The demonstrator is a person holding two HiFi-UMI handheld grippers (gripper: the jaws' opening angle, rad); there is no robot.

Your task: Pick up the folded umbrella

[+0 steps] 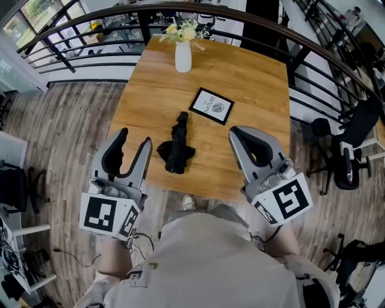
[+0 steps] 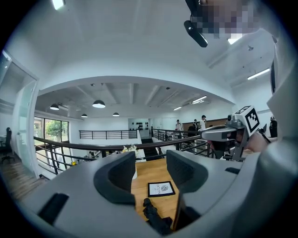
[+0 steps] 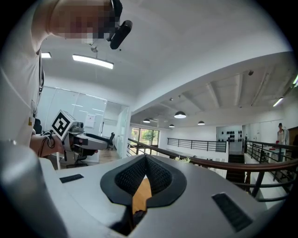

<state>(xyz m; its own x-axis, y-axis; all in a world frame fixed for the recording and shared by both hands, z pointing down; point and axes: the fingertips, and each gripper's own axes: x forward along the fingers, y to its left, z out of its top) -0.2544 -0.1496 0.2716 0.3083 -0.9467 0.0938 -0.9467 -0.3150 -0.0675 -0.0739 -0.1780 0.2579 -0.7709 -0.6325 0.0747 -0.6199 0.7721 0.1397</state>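
The folded black umbrella (image 1: 177,145) lies on the wooden table (image 1: 252,78) near its front edge, its loose fabric bunched at the near end. My left gripper (image 1: 135,139) hovers just left of it, off the table's front left corner, with the jaws open and nothing between them. In the left gripper view the umbrella (image 2: 156,217) shows low through the gap of that gripper (image 2: 150,163). My right gripper (image 1: 236,132) is to the right of the umbrella over the table's front edge, its tips closed together and empty. That gripper (image 3: 145,161) shows only a sliver of table between its pads.
A white vase of flowers (image 1: 183,53) stands at the far end of the table. A black-framed card (image 1: 212,106) lies just beyond the umbrella. A dark curved railing (image 1: 180,8) runs behind the table, and office chairs (image 1: 352,144) stand at the right.
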